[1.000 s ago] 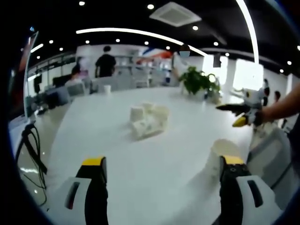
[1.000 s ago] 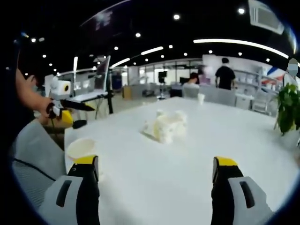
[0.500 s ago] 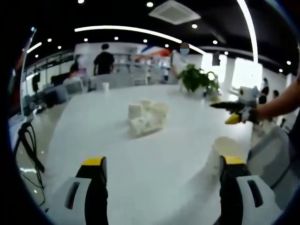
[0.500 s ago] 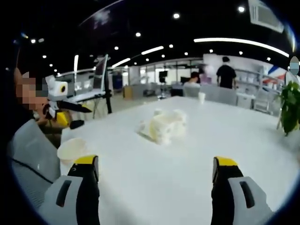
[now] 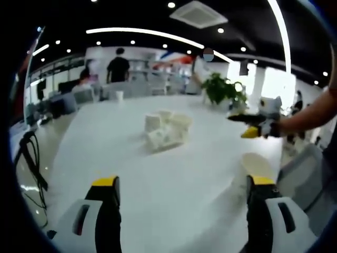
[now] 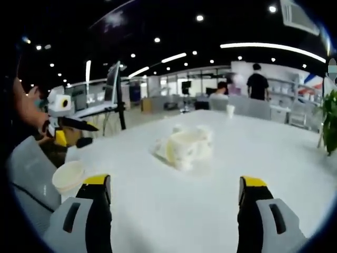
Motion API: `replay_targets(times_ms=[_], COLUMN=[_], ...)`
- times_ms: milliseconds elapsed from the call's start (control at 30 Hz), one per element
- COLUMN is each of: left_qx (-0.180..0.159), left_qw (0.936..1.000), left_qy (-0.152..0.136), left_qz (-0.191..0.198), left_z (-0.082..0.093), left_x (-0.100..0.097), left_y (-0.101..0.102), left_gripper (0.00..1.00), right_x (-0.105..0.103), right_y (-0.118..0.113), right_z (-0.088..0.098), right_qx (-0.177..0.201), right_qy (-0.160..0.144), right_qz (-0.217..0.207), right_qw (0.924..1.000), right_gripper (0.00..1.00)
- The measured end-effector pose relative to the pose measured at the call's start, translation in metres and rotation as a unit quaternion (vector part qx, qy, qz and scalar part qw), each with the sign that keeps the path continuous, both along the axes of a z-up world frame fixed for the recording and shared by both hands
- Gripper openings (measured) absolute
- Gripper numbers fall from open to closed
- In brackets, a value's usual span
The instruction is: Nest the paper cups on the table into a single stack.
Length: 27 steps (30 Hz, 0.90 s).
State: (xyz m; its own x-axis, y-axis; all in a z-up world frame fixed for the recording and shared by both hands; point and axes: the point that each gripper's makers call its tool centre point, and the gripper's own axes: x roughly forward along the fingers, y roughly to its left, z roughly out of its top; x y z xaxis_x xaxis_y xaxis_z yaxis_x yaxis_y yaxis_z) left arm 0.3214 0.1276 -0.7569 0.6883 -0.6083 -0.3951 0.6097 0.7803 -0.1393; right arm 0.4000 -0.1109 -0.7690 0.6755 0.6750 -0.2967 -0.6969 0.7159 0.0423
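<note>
On the white counter (image 5: 131, 174) ahead of you, a heap of paper cups (image 5: 166, 132) lies jumbled near the middle; a single upright cup (image 6: 68, 176) stands near the edge, just beside your left tongs (image 5: 181, 192); both left tongs and right tongs (image 6: 176, 192) are spread wide and hold nothing; a potted plant (image 5: 221, 89) sits at the counter's far side.

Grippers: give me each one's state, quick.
Left gripper: open, jaws spread wide, holding nothing.
Right gripper: open, jaws spread wide, holding nothing.
</note>
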Motion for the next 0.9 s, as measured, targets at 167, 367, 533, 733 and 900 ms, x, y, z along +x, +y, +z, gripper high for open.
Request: replay_targets(times_ms=[167, 367, 533, 733, 900], left_qx=[0.007, 0.009, 0.015, 0.041, 0.029], left_qw=[1.0, 0.9999, 0.9998, 0.9986, 0.9993], left_qy=[0.002, 0.008, 0.009, -0.007, -0.006], left_qz=[-0.001, -0.001, -0.003, -0.033, -0.02], left_z=[-0.002, -0.006, -0.009, -0.009, -0.006], left_x=[0.0, 0.0, -0.001, -0.008, -0.005], left_y=[0.001, 0.003, 0.002, -0.003, 0.002], left_gripper=[0.98, 0.98, 0.98, 0.98, 0.98], right_x=[0.01, 0.023, 0.034, 0.046, 0.051], right_y=[0.004, 0.01, 0.018, 0.026, 0.034], right_z=[-0.003, -0.001, -0.002, -0.004, -0.004], right_qx=[0.004, 0.007, 0.009, 0.014, 0.014], right_qy=[0.002, -0.006, -0.006, -0.004, -0.003], right_qz=[0.001, 0.003, 0.007, 0.009, 0.014], right_qw=[1.0, 1.0, 0.9999, 0.9999, 0.9998], right_gripper=[1.0, 1.0, 0.99, 0.97, 0.96])
